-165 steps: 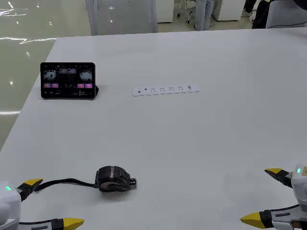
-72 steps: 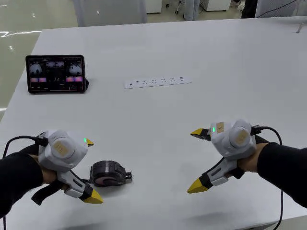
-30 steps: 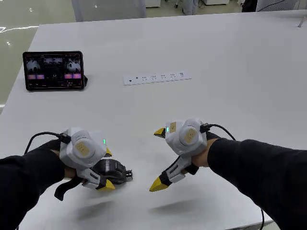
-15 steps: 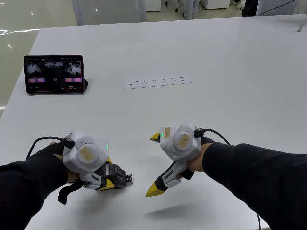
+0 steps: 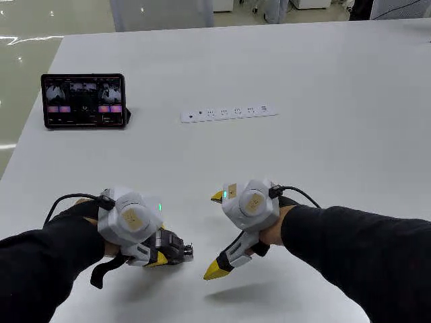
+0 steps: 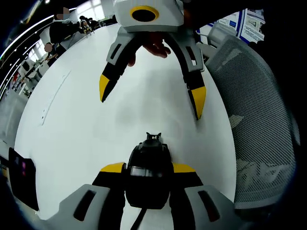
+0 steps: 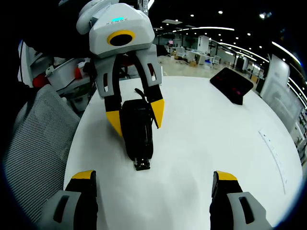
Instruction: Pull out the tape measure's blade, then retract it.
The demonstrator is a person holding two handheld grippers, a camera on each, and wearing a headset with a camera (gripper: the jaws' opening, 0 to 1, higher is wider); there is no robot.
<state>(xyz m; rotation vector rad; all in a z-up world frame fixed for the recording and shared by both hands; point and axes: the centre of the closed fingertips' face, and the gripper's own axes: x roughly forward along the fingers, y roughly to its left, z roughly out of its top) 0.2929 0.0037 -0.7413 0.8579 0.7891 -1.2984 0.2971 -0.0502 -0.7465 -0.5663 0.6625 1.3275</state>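
A round black tape measure with a hard plastic case (image 6: 148, 160) is lying on the white tabletop (image 5: 323, 101), on the person's side of the long white power strip (image 5: 229, 112) and off to its left. The left gripper (image 6: 148, 167) is pinching the case across its flat sides, yellow tips pressed against it. The right gripper (image 5: 214, 233) is hovering nearer the person than the power strip and almost straight in front of it, jaws spread wide and holding nothing.

The case is looking rigid, smooth and fairly compact, so it is likely giving a firm but somewhat slippery hold. The small metal end hook (image 7: 142, 165) is poking from the case mouth toward the right gripper, and that tab is probably the place to pinch. The blade is likely thin, springy steel, wanting to snap back once drawn out.

A dark tablet on a stand (image 5: 84, 101) is sitting left of the power strip, level with it. Neither is crowding the pull path. A black wrist strap (image 5: 101, 272) is trailing behind the case.
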